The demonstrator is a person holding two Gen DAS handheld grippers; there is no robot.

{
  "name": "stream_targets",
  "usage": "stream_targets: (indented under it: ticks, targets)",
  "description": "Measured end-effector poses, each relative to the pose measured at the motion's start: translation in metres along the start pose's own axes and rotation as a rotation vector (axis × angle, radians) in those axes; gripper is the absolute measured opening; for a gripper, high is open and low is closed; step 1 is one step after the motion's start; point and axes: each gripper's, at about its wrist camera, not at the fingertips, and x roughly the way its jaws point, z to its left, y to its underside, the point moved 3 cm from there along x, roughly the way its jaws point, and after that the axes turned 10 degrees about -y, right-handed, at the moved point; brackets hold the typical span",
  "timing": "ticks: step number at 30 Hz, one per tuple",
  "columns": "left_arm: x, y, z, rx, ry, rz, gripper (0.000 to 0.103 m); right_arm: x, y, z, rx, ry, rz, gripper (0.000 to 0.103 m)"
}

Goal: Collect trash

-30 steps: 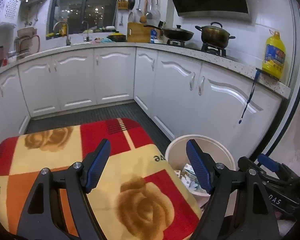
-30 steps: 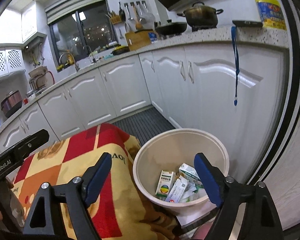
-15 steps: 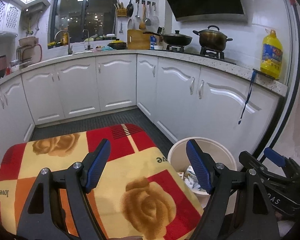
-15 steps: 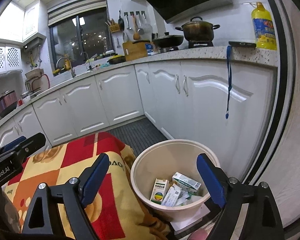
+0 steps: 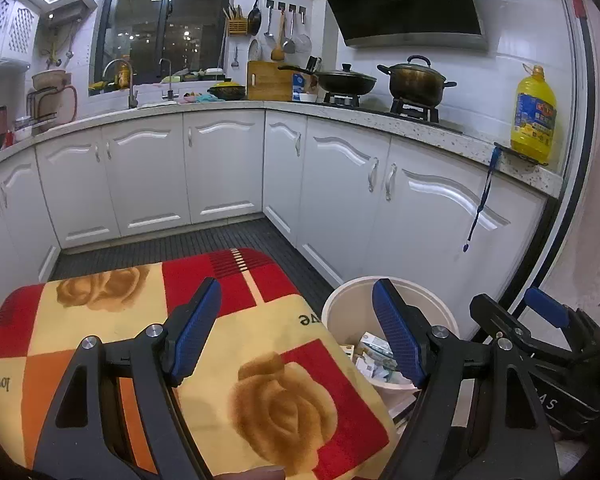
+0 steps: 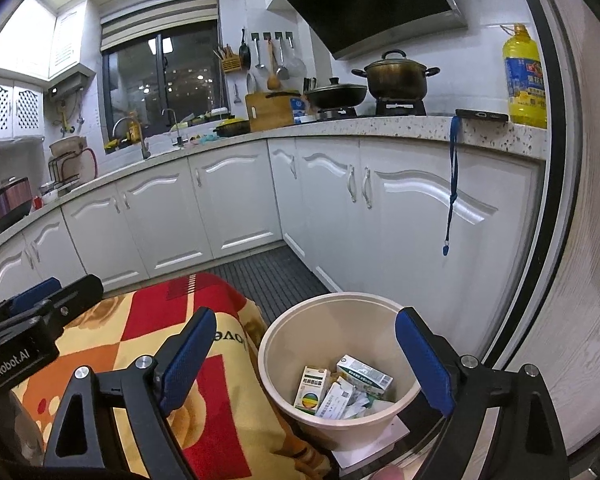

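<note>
Both held above a red-and-yellow rose-print blanket (image 5: 260, 380) beside the white cabinets (image 6: 380, 208). Left gripper (image 5: 296, 332) parted wide, empty. Right gripper (image 6: 306, 356) spread wider after just opening further, nothing between the pads, poised over the cream trash bin (image 6: 284, 360). Small cartons (image 6: 340, 388) piled inside. Blue lanyard (image 6: 452, 184) dangling off the counter behind.

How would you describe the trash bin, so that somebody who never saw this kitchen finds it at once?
Start at the white lower cabinets under the stove. On the floor before them stands a round cream plastic bin, beside the red-and-yellow rose-patterned cloth. It alone holds small cardboard boxes.
</note>
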Motion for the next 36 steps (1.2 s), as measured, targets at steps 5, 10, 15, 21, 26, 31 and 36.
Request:
stream_targets:
  ticks: [5,10,15,21,26,31,36]
  targets:
    - [0.0002,-0.0002,0.0012,-0.006,0.006,0.001,0.077,-0.0013,-0.002,-0.0012,-0.002,0.0,-0.005,0.09]
    - [0.0019,0.0003,0.0022,-0.013,0.011,0.008,0.077,-0.0032,-0.0053,-0.0003,-0.006,0.005,-0.018,0.09]
    - [0.0024,0.0019,0.0002,-0.005,0.013,0.009,0.077,-0.0041,-0.0058,0.0018,-0.012,0.007,-0.022,0.09]
    - [0.0039,0.0025,-0.0012,-0.002,0.026,0.014,0.077,-0.0044,-0.0074,0.0027,-0.014,0.006,-0.021,0.09]
    - [0.0057,0.0031,-0.0005,-0.008,0.031,0.023,0.077,-0.0047,-0.007,0.0034,-0.014,0.007,-0.021,0.09]
    - [0.006,0.003,-0.0002,-0.009,0.029,0.023,0.077,-0.0024,-0.0074,0.0029,-0.021,0.006,-0.011,0.09]
    - [0.0062,0.003,0.0006,-0.009,0.028,0.024,0.077,0.002,-0.0082,0.0011,-0.025,0.003,-0.005,0.09]
